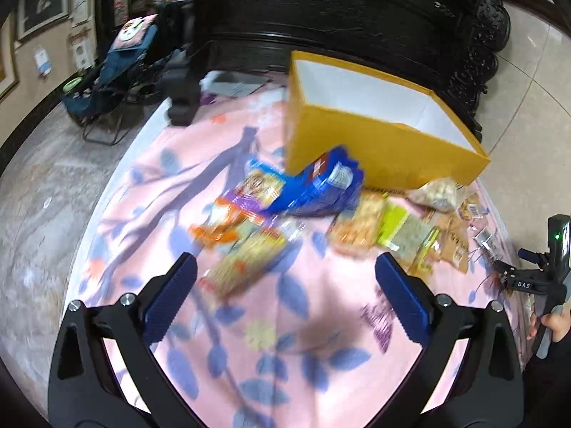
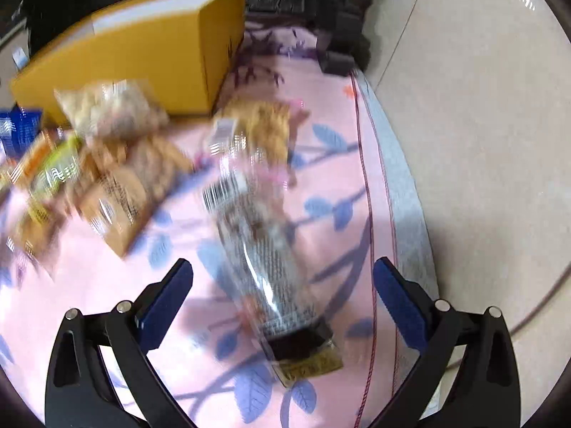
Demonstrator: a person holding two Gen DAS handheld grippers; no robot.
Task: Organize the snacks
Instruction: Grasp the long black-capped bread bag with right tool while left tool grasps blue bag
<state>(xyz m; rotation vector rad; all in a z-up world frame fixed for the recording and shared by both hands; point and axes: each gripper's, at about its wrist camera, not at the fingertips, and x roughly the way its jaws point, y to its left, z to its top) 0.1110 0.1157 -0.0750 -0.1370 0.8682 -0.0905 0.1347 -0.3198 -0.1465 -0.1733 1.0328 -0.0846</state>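
Several snack packets lie on a pink floral cloth [image 1: 303, 321] in front of an open yellow box [image 1: 378, 142]. In the left wrist view a blue packet [image 1: 317, 185] leans by the box, with a yellow packet [image 1: 246, 264] nearest my left gripper [image 1: 285, 271], which is open and empty above the cloth. In the right wrist view my right gripper [image 2: 282, 274] is open around a long clear packet [image 2: 267, 249] lying on the cloth, without touching it. The yellow box [image 2: 142, 53] stands behind, with brown packets [image 2: 117, 192] to the left.
Dark carved furniture [image 1: 357, 18] stands behind the box. A folding chair [image 1: 114, 82] is at the far left on the tiled floor. The cloth's right edge [image 2: 392, 178] borders beige floor tiles. The right gripper's handle [image 1: 542, 278] shows at the left view's right edge.
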